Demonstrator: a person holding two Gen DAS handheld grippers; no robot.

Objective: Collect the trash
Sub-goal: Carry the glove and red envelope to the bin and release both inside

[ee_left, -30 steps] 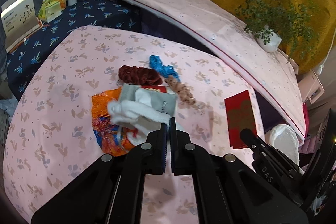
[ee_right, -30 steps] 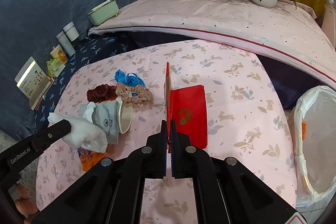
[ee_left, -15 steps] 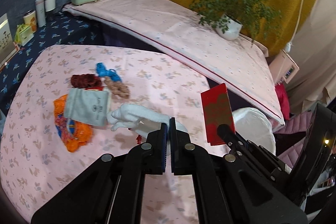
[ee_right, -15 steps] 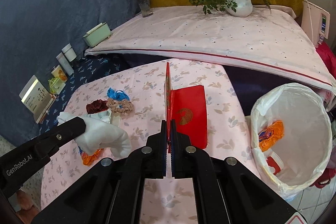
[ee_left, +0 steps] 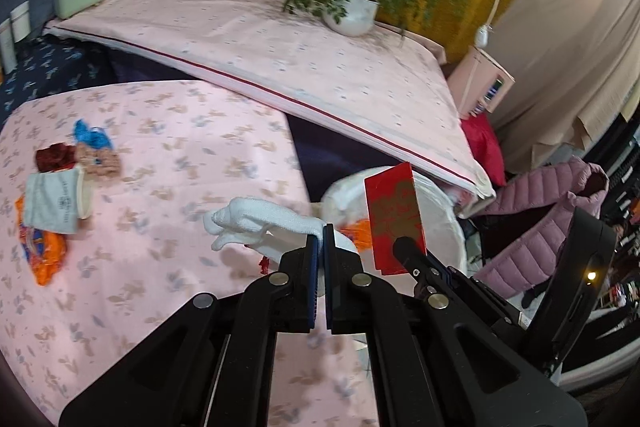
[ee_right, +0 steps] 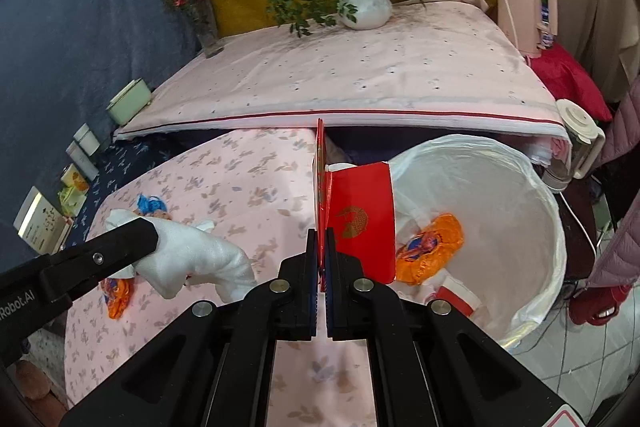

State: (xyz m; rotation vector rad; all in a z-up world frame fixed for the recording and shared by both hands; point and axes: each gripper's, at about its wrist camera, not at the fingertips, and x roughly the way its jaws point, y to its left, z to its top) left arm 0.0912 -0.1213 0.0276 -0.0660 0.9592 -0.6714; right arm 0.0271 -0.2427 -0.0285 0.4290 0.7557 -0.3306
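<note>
Beside bin (ee_right: 520,163) now, tissue (ee_left: 260,223), red envelope (ee_right: 362,219) carried over

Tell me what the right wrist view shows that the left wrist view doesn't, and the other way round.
Only the right wrist view shows the inside of the white bin bag, with an orange wrapper already in it.

Only the left wrist view shows the grey pouch and the dark red scrunchie on the pink table.

Both show the left gripper shut on the white tissue, the right gripper shut on the red envelope, and the potted plant.
</note>
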